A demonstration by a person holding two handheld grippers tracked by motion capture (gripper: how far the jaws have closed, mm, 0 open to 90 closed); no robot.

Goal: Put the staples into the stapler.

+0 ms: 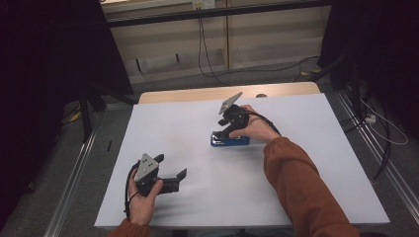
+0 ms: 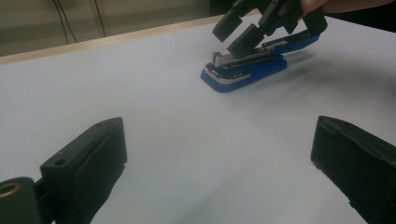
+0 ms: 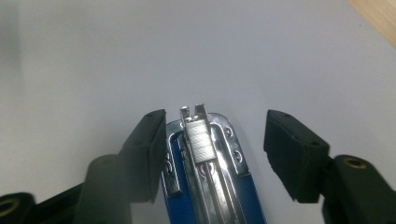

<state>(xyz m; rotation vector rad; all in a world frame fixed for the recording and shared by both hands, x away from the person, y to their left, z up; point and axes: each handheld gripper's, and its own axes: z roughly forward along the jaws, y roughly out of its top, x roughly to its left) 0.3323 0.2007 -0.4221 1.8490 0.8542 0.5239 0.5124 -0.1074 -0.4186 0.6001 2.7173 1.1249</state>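
centrally on the table lies a blue stapler, a little right of the middle and toward the far half. its body is glossy blue, long and low, with a rounded nose. in the left gripper view the stapler shows a flat blue base edged with a bright chrome strip, and a dark channel above it; the blue top arm is lifted at an angle toward the rear. in the right gripper view the stapler is seen from above along its length: a polished steel channel with small punched holes along one flange, a ribbed silvery block of staples in the track, and two small prongs at the tip.

the right gripper straddles the nose, its matte black, blocky rubber pads standing apart on either side. one pad sits just beside the chrome edge, the other is clear of it; whether the near one touches cannot be told. so the claw is parted, not clamped. a hand in a rust-orange sleeve holds it.

the left gripper rests near the front left of the table, well apart from the stapler, its jaws wide with nothing between them.

the table top is smooth, pale and matte, with a wooden strip along its far edge.
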